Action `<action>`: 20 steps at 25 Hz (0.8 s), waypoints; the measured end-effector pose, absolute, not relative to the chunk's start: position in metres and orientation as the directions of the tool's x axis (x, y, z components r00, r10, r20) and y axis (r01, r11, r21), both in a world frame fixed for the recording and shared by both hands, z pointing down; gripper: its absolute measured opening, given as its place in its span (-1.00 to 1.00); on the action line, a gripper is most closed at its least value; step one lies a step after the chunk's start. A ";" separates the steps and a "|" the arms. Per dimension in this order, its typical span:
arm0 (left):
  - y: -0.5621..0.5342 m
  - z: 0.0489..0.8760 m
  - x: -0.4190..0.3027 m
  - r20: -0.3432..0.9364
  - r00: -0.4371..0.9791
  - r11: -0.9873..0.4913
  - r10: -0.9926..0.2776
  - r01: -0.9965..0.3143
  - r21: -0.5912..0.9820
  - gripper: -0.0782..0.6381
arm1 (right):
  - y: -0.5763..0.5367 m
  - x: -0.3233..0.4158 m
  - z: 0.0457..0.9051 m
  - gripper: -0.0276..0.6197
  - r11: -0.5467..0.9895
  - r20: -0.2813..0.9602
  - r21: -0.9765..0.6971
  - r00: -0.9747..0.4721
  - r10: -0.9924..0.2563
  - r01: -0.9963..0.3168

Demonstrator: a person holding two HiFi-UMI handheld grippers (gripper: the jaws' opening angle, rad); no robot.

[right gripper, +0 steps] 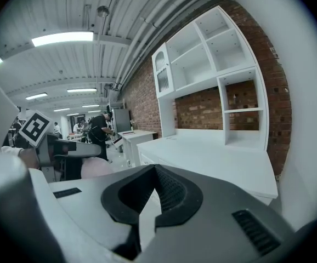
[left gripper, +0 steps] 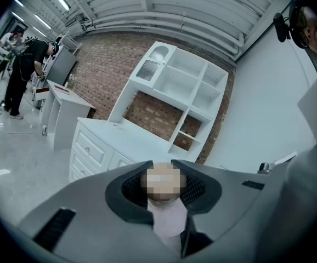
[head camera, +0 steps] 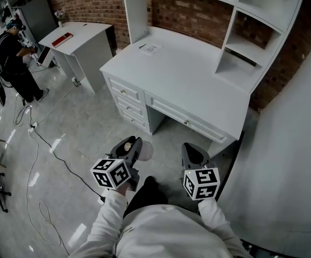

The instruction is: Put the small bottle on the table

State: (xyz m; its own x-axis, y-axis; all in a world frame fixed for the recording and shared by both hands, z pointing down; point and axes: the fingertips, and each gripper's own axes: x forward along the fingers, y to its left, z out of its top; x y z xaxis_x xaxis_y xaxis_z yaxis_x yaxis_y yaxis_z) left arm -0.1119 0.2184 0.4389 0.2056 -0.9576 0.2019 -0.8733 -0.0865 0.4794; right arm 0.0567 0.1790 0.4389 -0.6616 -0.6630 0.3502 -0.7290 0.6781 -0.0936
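Observation:
A small pale pink bottle (head camera: 146, 150) sits between the jaws of my left gripper (head camera: 135, 147), which is shut on it. In the left gripper view the bottle (left gripper: 168, 221) fills the gap between the dark pads, and its top is hidden by a mosaic patch. My right gripper (head camera: 190, 148) hangs beside it, shut and empty; its tips meet in the right gripper view (right gripper: 155, 169). Both grippers hover over the floor, short of the white desk (head camera: 182, 74). The right gripper view shows the bottle (right gripper: 98, 167) at its left.
The desk carries a white hutch (head camera: 252, 42) with open shelves against a brick wall, and a paper (head camera: 151, 48) lies at its back. A second white table (head camera: 77, 36) and a person (head camera: 13, 58) are at the far left. Cables (head camera: 42, 144) cross the glossy floor.

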 end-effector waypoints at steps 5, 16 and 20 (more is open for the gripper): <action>0.196 0.438 -0.110 0.197 0.225 -0.108 -0.954 -0.873 0.475 -0.46 | 0.164 0.058 0.442 -0.83 0.667 0.351 -0.097 -0.653 -0.671 -0.738; 0.123 0.448 -0.116 0.206 0.279 -0.150 -0.938 -0.861 0.486 -0.46 | 0.103 0.057 0.450 -0.83 0.615 0.365 -0.105 -0.606 -0.707 -0.781; 0.090 0.450 -0.121 0.210 0.300 -0.166 -0.931 -0.858 0.487 -0.46 | 0.073 0.049 0.453 -0.83 0.604 0.373 -0.107 -0.595 -0.712 -0.790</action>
State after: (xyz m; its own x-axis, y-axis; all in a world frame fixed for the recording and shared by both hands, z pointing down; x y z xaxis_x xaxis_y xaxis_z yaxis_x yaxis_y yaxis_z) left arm -0.1210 0.0895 0.4504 0.2995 -0.9306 0.2103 -0.8577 -0.1661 0.4866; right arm 0.0489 0.0733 0.4528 -0.5951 -0.7116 0.3734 -0.7897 0.6041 -0.1073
